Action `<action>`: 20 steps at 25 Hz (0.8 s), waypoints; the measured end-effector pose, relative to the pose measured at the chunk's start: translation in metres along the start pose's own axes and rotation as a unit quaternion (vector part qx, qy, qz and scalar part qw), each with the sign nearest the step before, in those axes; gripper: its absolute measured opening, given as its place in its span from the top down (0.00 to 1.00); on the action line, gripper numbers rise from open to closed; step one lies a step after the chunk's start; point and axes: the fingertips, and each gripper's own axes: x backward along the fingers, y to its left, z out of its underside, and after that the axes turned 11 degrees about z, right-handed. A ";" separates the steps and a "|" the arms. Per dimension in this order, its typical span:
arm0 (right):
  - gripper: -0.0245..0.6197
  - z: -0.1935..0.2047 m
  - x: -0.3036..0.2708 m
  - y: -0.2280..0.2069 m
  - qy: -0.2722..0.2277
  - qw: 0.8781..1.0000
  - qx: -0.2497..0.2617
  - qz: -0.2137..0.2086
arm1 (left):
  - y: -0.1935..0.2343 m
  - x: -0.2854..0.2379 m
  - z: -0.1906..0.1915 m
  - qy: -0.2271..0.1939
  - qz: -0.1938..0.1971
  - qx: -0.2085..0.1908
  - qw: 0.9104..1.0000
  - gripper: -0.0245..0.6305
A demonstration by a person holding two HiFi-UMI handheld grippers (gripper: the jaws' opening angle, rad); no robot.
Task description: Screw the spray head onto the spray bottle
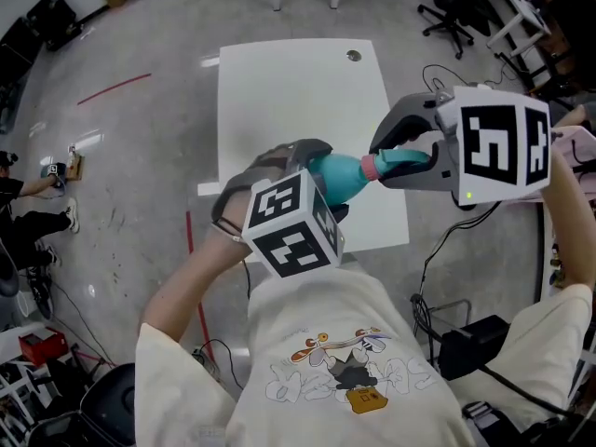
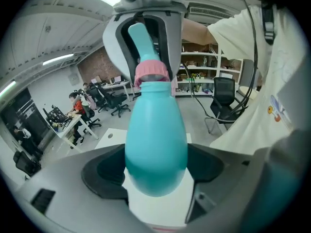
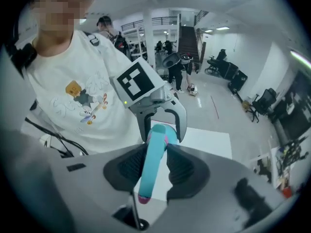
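The teal spray bottle (image 1: 343, 177) is held level above the white table (image 1: 298, 82), its neck pointing right. My left gripper (image 1: 321, 182) is shut on its body; in the left gripper view the bottle (image 2: 156, 144) fills the space between the jaws. A pink collar (image 1: 371, 167) joins the neck to the teal spray head (image 1: 405, 159). My right gripper (image 1: 385, 161) is shut on that head, and the right gripper view has the head (image 3: 151, 164) lying lengthwise between the pads. The neck's thread is hidden under the collar (image 2: 152, 73).
The table carries only a small round fitting (image 1: 353, 56) near its far edge. Office chairs (image 1: 447, 12) stand beyond it, cables (image 1: 438, 250) run over the floor at the right, and another person (image 1: 28, 208) sits at the far left.
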 end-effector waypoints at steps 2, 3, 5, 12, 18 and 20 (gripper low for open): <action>0.77 0.005 -0.001 0.003 0.037 0.998 0.054 0.018 | -0.002 -0.006 -0.001 0.003 0.017 0.010 1.000 0.40; 0.77 0.008 -0.003 0.004 0.061 0.994 0.085 0.027 | -0.004 -0.009 -0.001 0.007 0.029 0.016 0.999 0.40; 0.77 0.015 -0.007 0.002 0.115 0.980 0.155 0.041 | -0.008 -0.014 -0.001 0.013 0.054 0.027 0.998 0.40; 0.77 0.025 -0.014 0.004 0.196 0.947 0.254 0.038 | -0.014 -0.026 0.000 0.049 0.085 0.026 0.995 0.40; 0.77 0.036 -0.016 0.011 0.241 0.919 0.311 0.018 | -0.025 -0.037 -0.005 0.044 0.116 0.030 0.992 0.40; 0.77 0.042 -0.021 0.011 0.263 0.921 0.287 0.010 | -0.020 -0.042 -0.003 0.049 0.095 0.028 0.994 0.40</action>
